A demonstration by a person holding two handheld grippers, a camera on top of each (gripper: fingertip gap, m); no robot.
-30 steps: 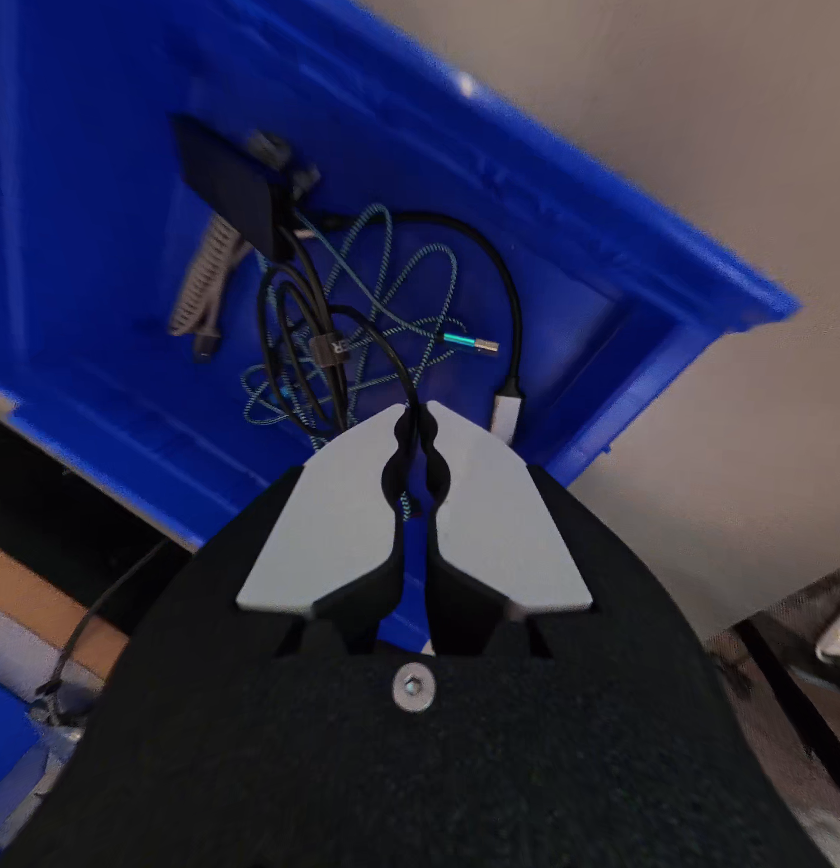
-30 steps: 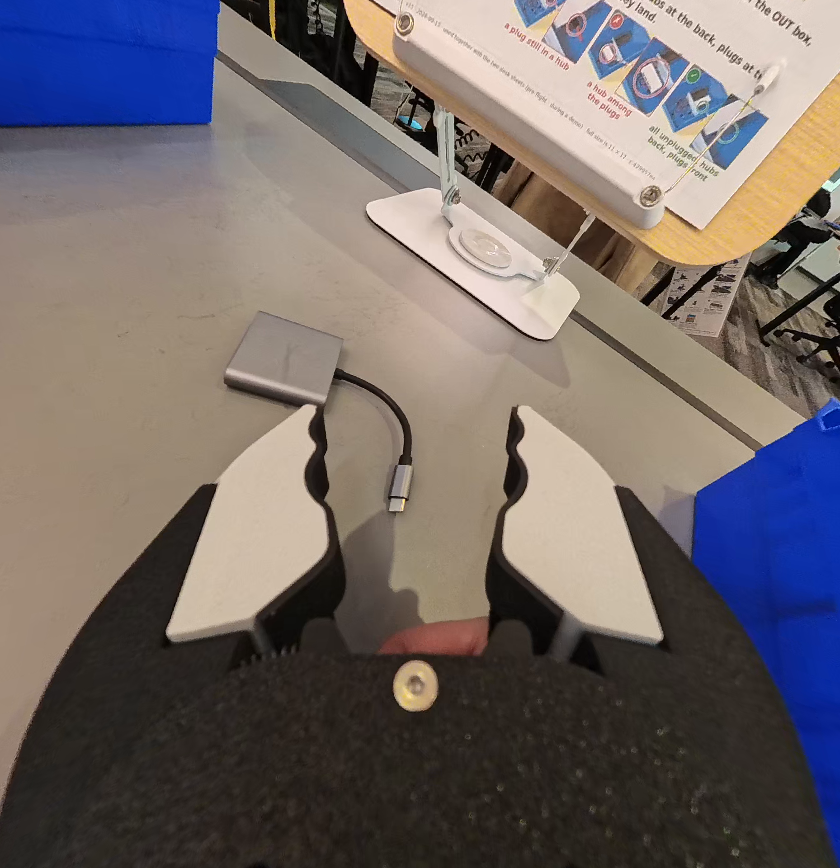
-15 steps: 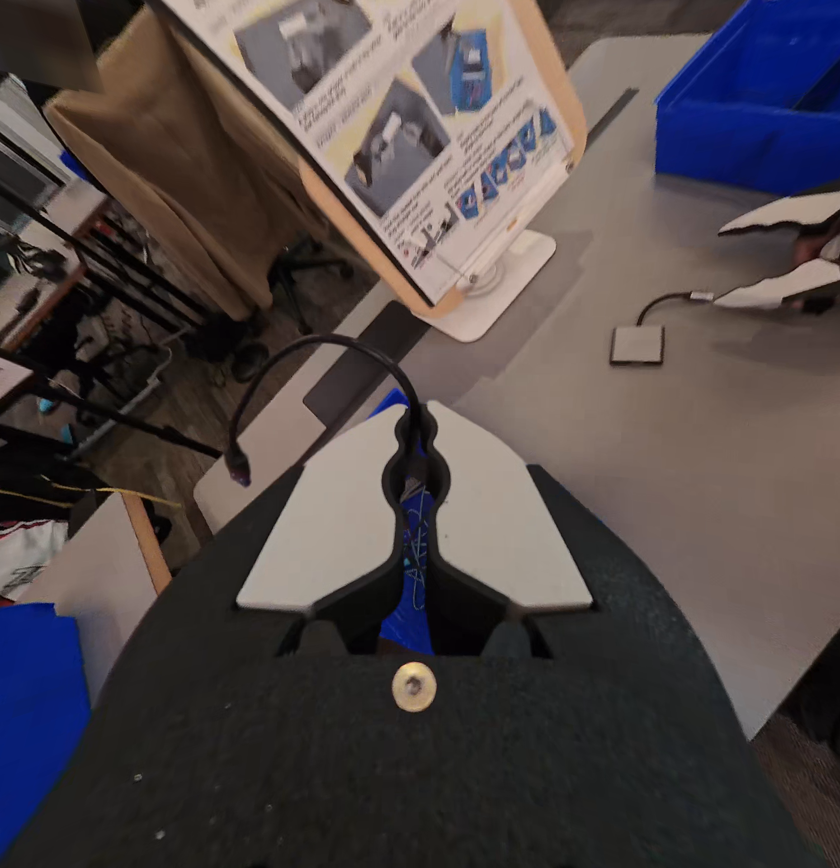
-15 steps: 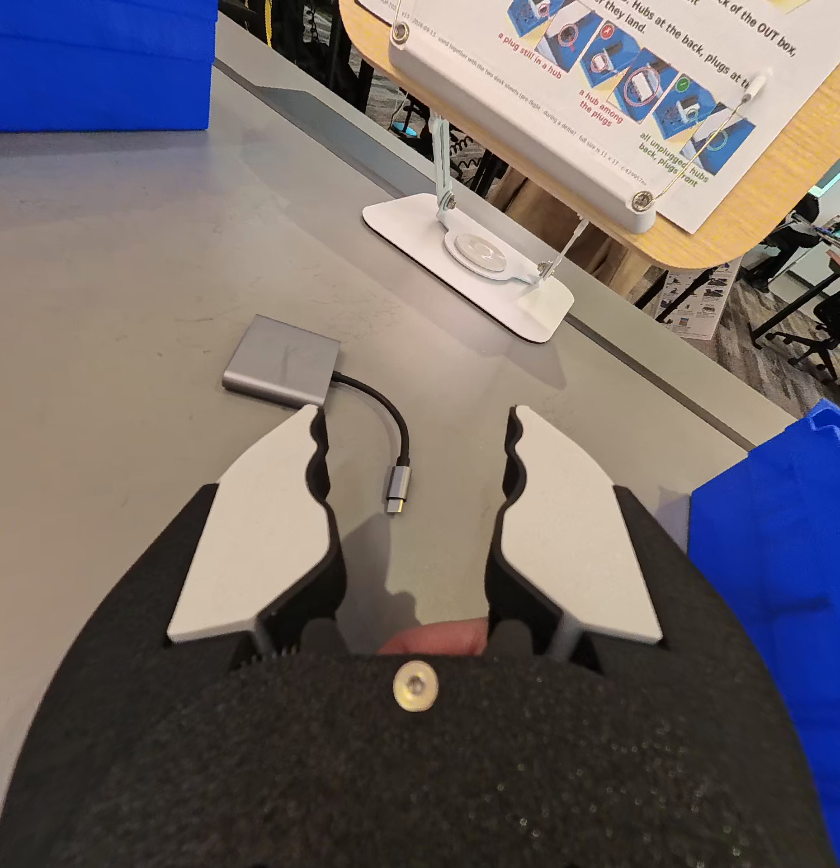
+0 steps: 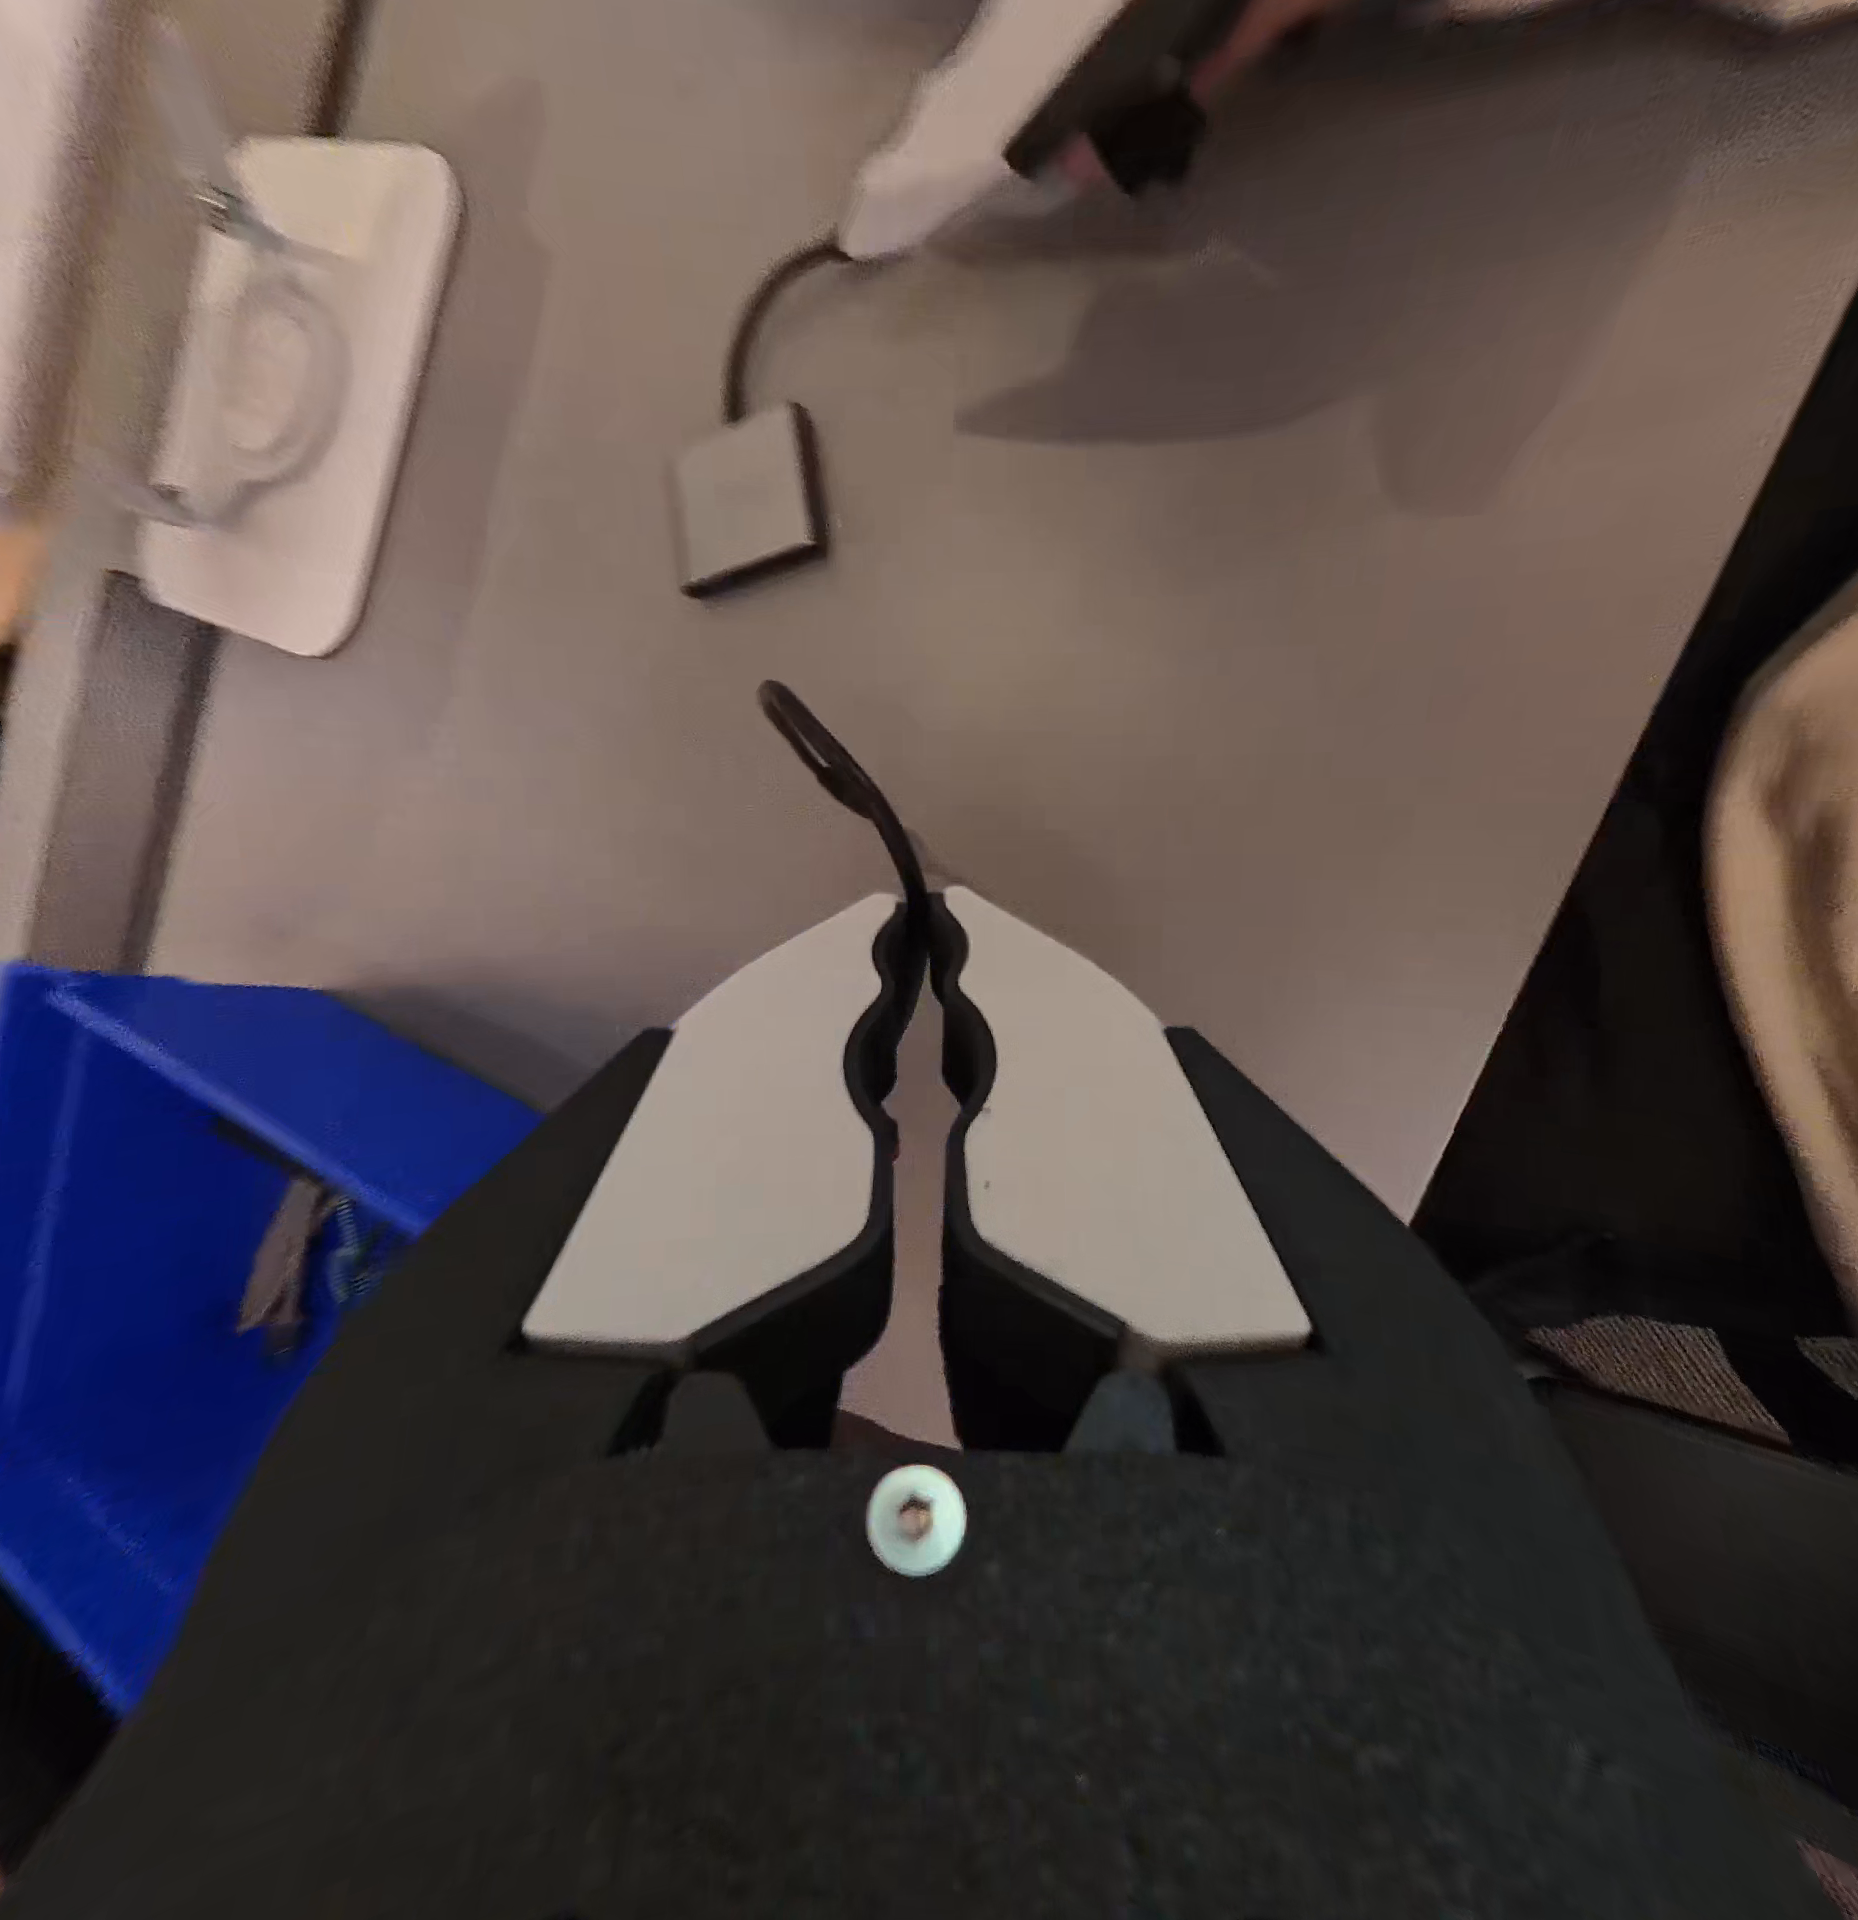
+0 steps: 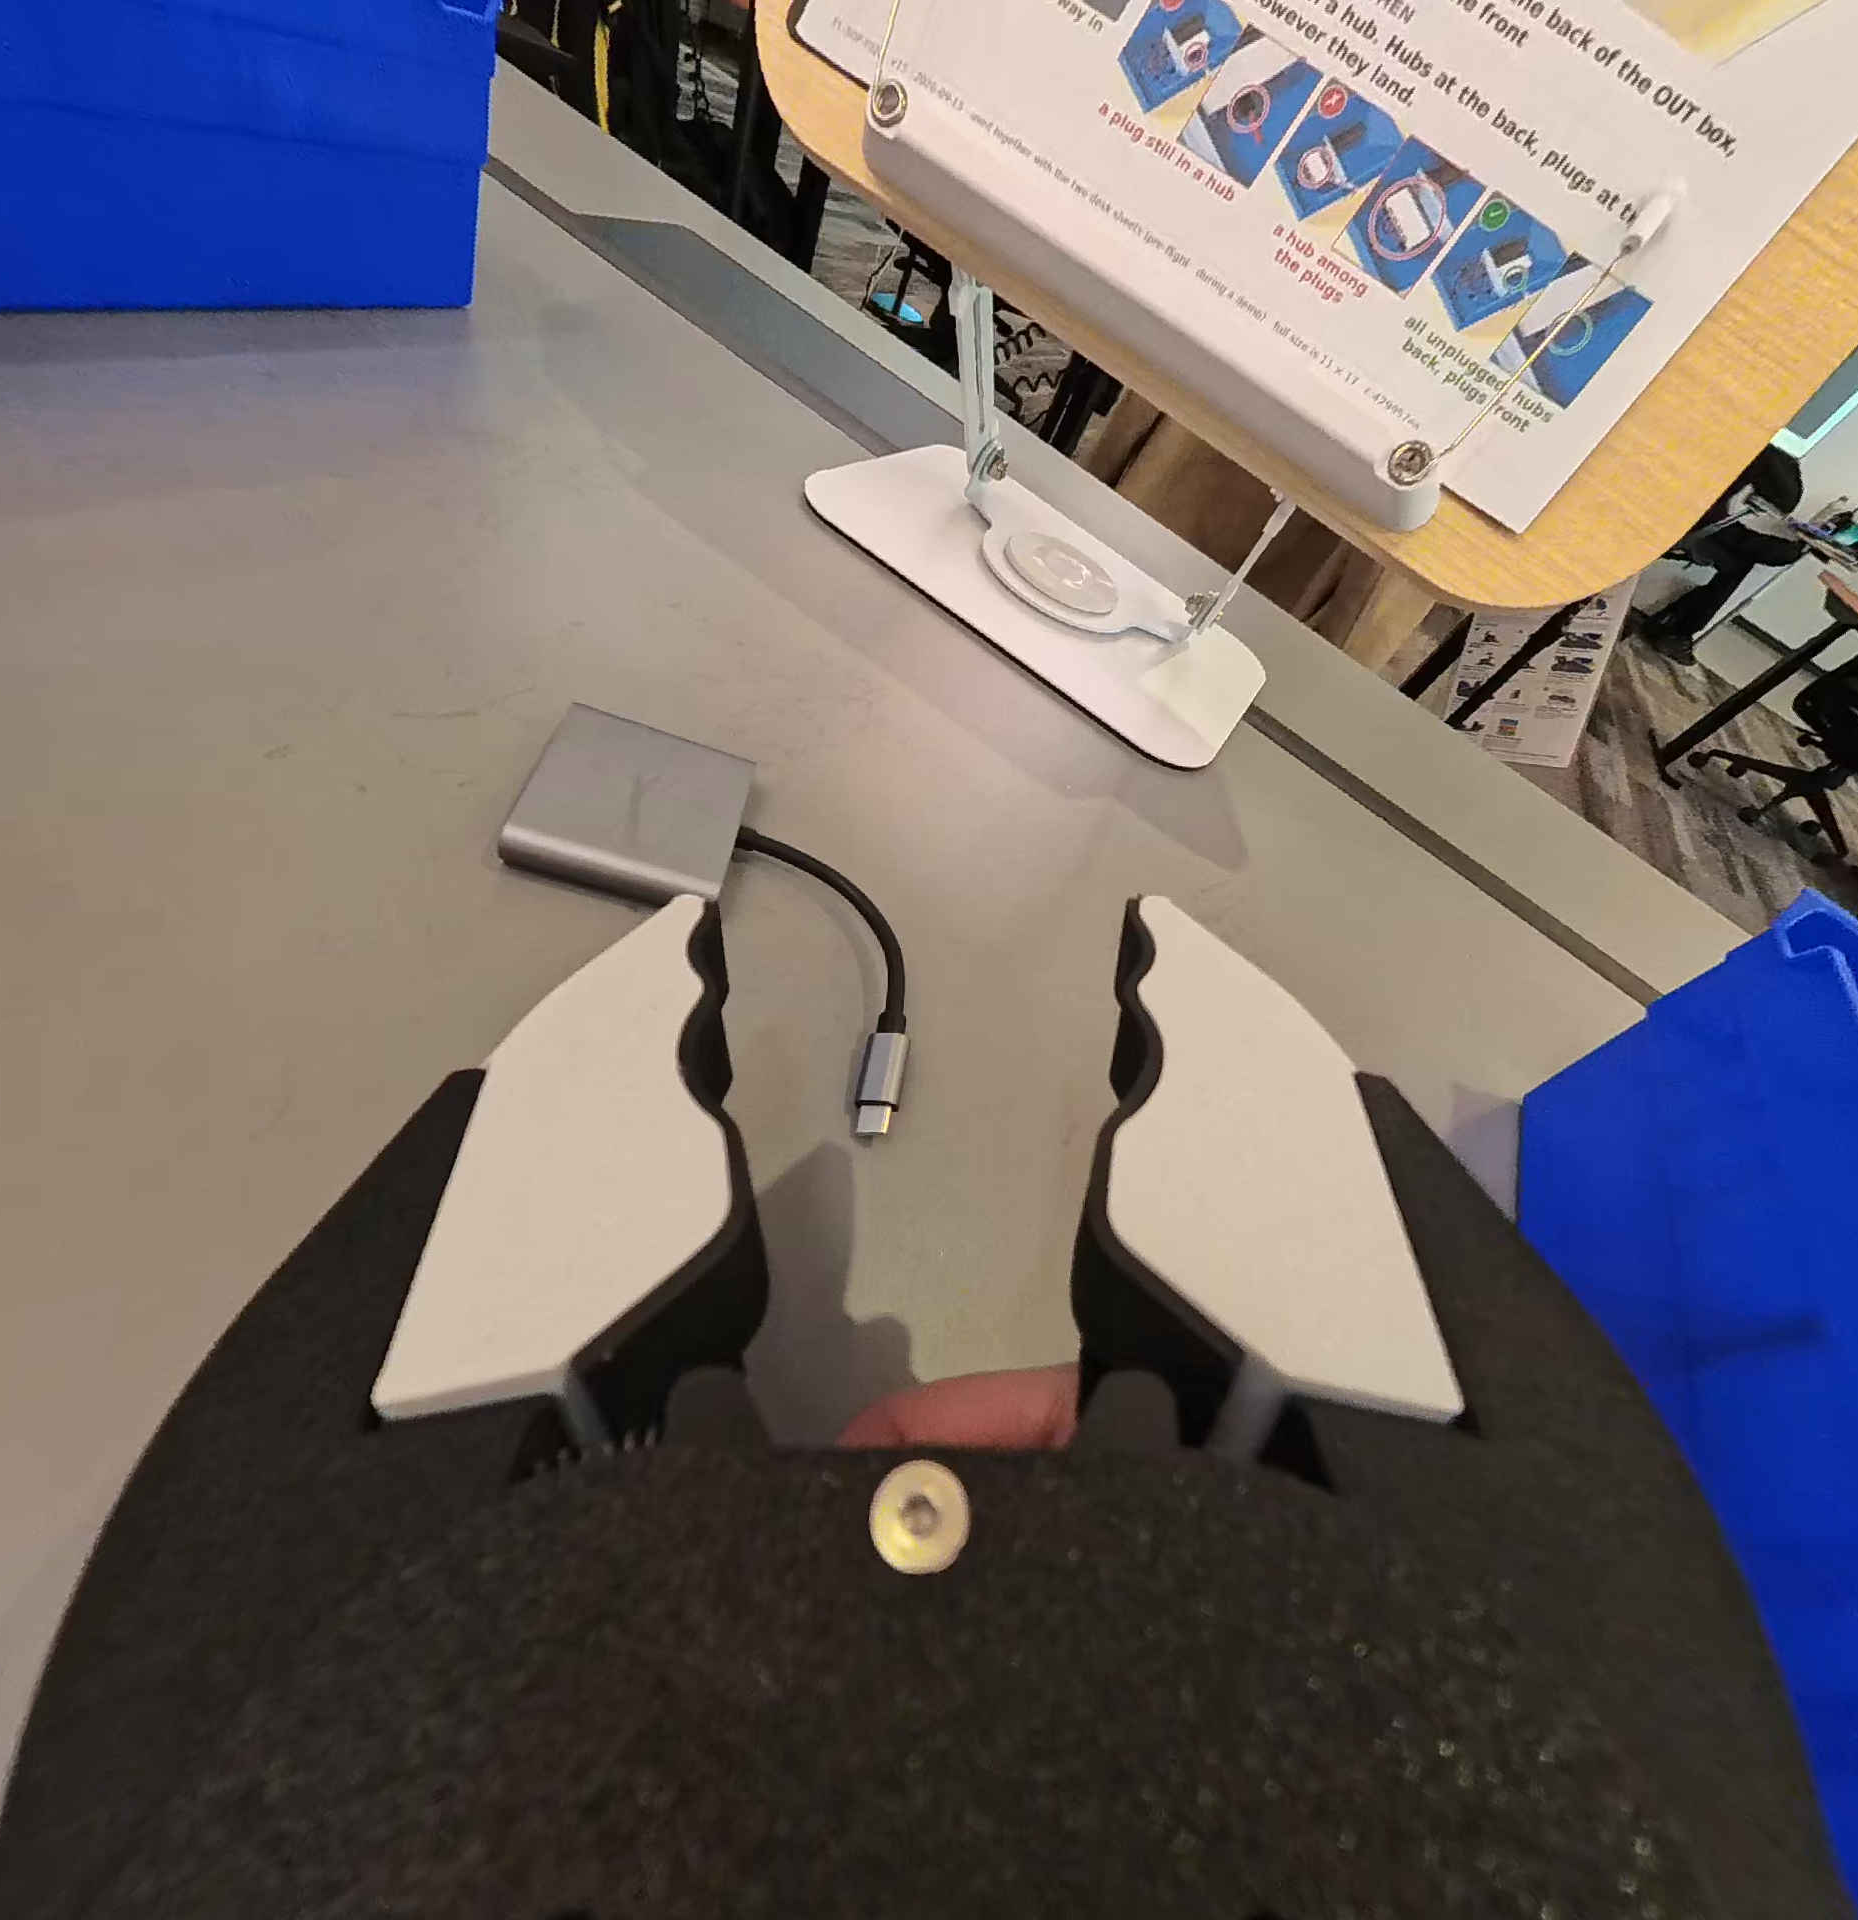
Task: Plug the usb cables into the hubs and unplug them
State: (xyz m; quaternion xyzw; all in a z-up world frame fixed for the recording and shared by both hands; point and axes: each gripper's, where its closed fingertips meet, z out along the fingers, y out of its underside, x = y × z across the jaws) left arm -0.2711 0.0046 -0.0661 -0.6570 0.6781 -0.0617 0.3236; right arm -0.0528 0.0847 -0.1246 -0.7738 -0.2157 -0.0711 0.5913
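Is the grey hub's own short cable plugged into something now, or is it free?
Free. The hub lies flat on the table, and its cable's metal plug rests bare on the tabletop, between the open right gripper's fingers, touching neither.

The left wrist view is smeared by motion: the white stand base (image 5: pixel 291 395) left of the grey hub (image 5: pixel 750 499) has soft edges, and the right gripper (image 5: pixel 956 156) beyond the hub is a pale streak cut by the top edge, its jaw state unreadable there. The black cable (image 5: pixel 852 790) nearer than the hub vanishes between the left gripper (image 5: pixel 920 904) fingers, its far end too blurred to identify. Left of them the blue bin (image 5: pixel 177 1195) is cropped, its contents an indistinct grey smudge.
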